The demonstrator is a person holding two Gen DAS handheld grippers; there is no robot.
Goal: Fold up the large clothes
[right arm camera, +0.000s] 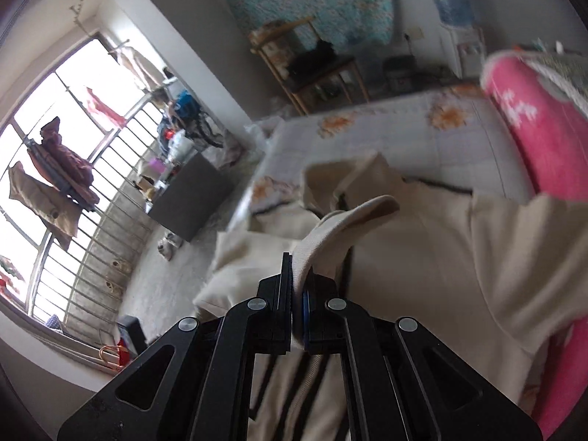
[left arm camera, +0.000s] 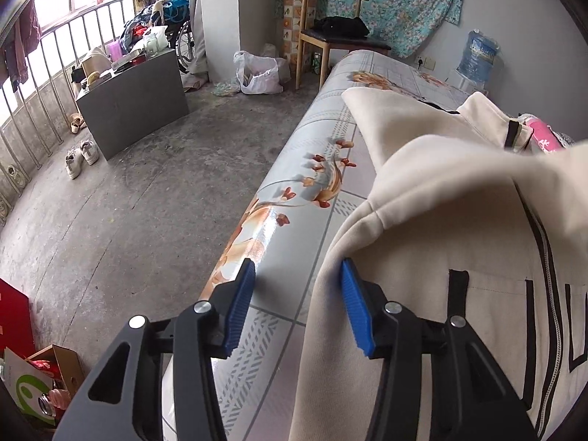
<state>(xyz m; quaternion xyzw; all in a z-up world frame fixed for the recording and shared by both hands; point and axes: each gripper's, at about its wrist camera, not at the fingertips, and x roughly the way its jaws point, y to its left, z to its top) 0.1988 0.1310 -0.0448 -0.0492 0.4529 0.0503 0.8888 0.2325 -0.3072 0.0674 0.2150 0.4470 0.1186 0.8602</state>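
Observation:
A large cream jacket (left arm camera: 422,220) with black stripes and a zip lies across the floral bed sheet (left arm camera: 316,198). My left gripper (left arm camera: 297,270) stands open at the jacket's left edge. Its right blue pad (left arm camera: 354,305) is against the cream fabric and its left pad (left arm camera: 240,301) is over the bare sheet. In the blurred right wrist view, my right gripper (right arm camera: 298,268) is shut on a cream strip of the jacket (right arm camera: 422,257), a cuff or hem. The strip rises from between the fingers and folds over to the right.
A pink blanket (right arm camera: 533,139) lies at the bed's far right. On the concrete floor to the left stand a grey cabinet (left arm camera: 136,99), shoes (left arm camera: 81,154), a white plastic bag (left arm camera: 257,73) and a wooden chair (left arm camera: 330,33). Boxes (left arm camera: 44,386) sit at the near left.

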